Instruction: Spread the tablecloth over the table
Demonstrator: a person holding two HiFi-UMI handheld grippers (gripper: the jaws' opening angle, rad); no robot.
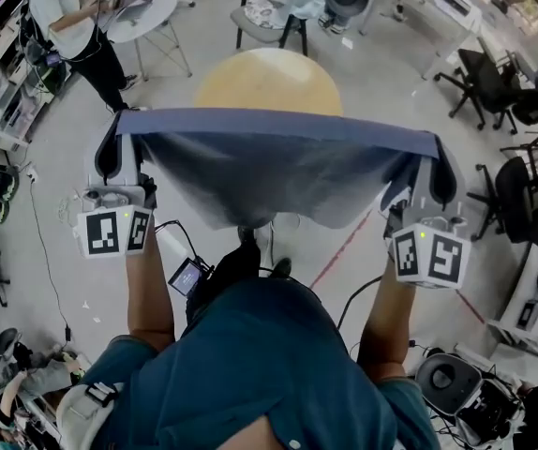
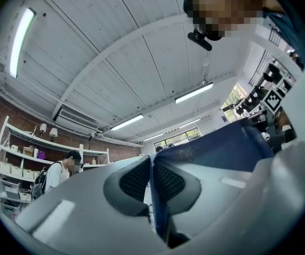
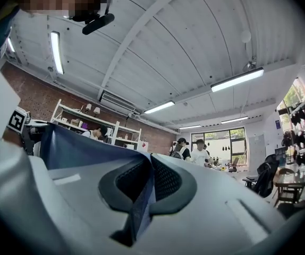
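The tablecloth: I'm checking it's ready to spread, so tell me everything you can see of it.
The tablecloth is dark blue, thin, soft fabric. Its top edge is stretched straight between the left gripper and right gripper, each shut on a corner; the rest hangs loose, with a sagging lower hem, before the round wooden table.

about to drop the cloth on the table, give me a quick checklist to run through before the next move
1. left gripper shut on the tablecloth: ok
2. right gripper shut on the tablecloth: ok
3. top edge stretched straight between the grippers: ok
4. tablecloth lined up with the round table: ok
5. tablecloth lying on the table: not ok, it hangs in the air
6. hanging lower edge clear of the table rim: cannot tell
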